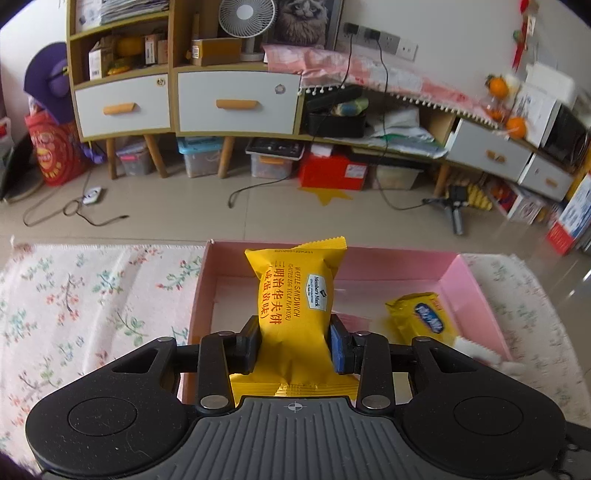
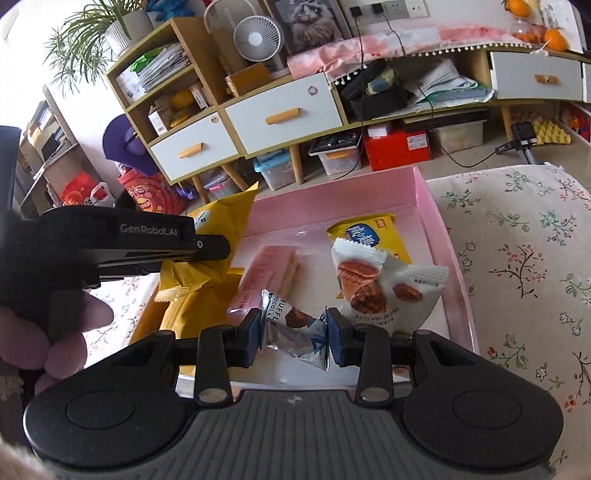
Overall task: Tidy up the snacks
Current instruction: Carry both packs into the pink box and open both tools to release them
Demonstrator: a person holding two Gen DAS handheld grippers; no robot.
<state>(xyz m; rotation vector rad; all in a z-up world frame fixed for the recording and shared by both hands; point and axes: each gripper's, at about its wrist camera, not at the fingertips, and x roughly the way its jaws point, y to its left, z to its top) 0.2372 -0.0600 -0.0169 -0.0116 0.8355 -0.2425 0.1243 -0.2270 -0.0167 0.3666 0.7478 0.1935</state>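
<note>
A silver truffle chocolate (image 2: 291,332) is being pinched by the right gripper (image 2: 293,334) over the pink tray's (image 2: 424,192) near edge. A yellow waffle sandwich packet (image 1: 295,306) is being pinched upright by the left gripper (image 1: 295,341) above the tray. Beyond, a pecan packet (image 2: 373,291), pink wafer (image 2: 269,273) and yellow biscuit packet (image 2: 365,236) are lying inside. Loading appears underway; next, each snack likely needs lowering onto bare tray floor before release.

Clearly a lived-in home: cluttered wooden cabinet (image 1: 184,99) with white drawers, desk fan (image 1: 247,18), cat portrait (image 2: 314,20), potted plant (image 2: 96,26), storage bins on tiled floor (image 1: 184,214).
</note>
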